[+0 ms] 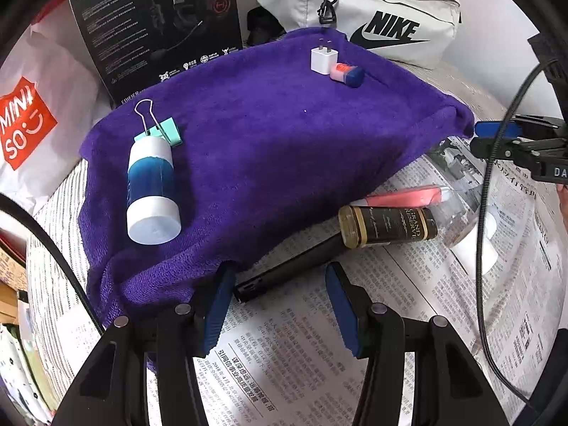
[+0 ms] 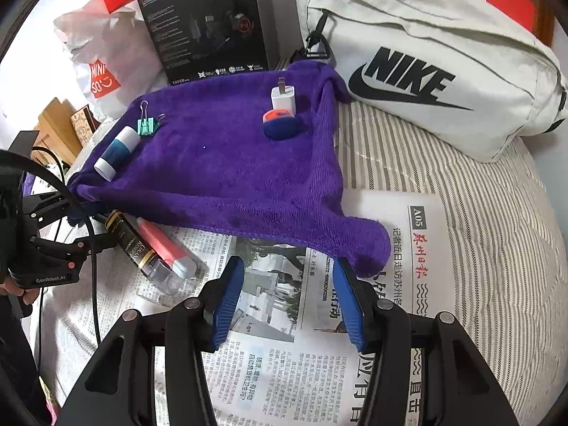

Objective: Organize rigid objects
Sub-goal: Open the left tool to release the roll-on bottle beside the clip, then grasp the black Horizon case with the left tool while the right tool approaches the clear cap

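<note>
Black stick (image 1: pixel 284 273) lies on the newspaper (image 1: pixel 301 355) at the purple towel's (image 1: pixel 266 149) near edge, between the left gripper's (image 1: pixel 278 310) released jaws, probably the next pick. Right gripper (image 2: pixel 289 305) spread, empty, over newspaper. Blue-white tube (image 1: pixel 151 191) and charger (image 1: pixel 322 59) look already sorted onto the towel.

The left gripper (image 1: pixel 280 305) points steeply downward with its blue-padded jaws parted and nothing between them; from the right wrist view its black body shows at the left edge, gripped from below by a hand (image 2: pixel 16 293) of which only the fingers show. The right gripper (image 2: pixel 289 303) is likewise angled down, its jaws apart and empty, and its tips reach in from the right of the left wrist view.
</note>
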`<action>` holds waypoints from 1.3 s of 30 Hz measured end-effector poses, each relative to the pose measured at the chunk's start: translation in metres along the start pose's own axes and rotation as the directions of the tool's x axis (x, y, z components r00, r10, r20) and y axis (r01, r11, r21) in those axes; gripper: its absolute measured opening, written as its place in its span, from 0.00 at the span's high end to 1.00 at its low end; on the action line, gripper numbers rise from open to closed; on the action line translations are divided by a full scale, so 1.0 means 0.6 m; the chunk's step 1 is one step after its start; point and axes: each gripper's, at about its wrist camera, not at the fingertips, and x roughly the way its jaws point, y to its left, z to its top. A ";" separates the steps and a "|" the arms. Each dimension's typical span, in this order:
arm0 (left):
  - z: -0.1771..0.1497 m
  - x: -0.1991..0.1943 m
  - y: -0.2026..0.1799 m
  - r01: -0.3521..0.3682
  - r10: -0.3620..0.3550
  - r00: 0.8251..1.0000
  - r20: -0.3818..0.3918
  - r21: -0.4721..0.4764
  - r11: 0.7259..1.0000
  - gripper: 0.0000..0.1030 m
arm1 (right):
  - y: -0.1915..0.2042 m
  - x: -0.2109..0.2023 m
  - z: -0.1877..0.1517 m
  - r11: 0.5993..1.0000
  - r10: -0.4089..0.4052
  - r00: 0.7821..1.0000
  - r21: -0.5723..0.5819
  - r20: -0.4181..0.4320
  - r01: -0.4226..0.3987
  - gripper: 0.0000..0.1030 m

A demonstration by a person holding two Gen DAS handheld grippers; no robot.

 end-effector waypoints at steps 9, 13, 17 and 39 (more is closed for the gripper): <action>-0.012 -0.020 -0.024 0.091 -0.091 0.996 0.014 0.047 0.995 0.58 | -0.002 0.011 -0.001 1.000 0.002 1.000 -0.001 -0.020 -0.002 0.50; 0.000 -0.011 -0.034 0.095 -0.095 0.995 -0.002 0.077 0.993 0.58 | -0.003 0.015 -0.002 1.000 0.002 1.000 -0.002 -0.026 -0.002 0.50; 0.002 -0.004 -0.051 0.079 -0.077 0.997 -0.018 0.128 0.989 0.60 | -0.008 0.015 -0.004 1.000 0.002 1.000 0.002 -0.028 -0.002 0.50; -0.054 -0.029 -0.006 -0.006 0.004 1.000 -0.010 -0.218 0.976 0.77 | -0.059 -0.010 -0.030 0.997 0.003 1.000 0.079 0.000 -0.003 0.50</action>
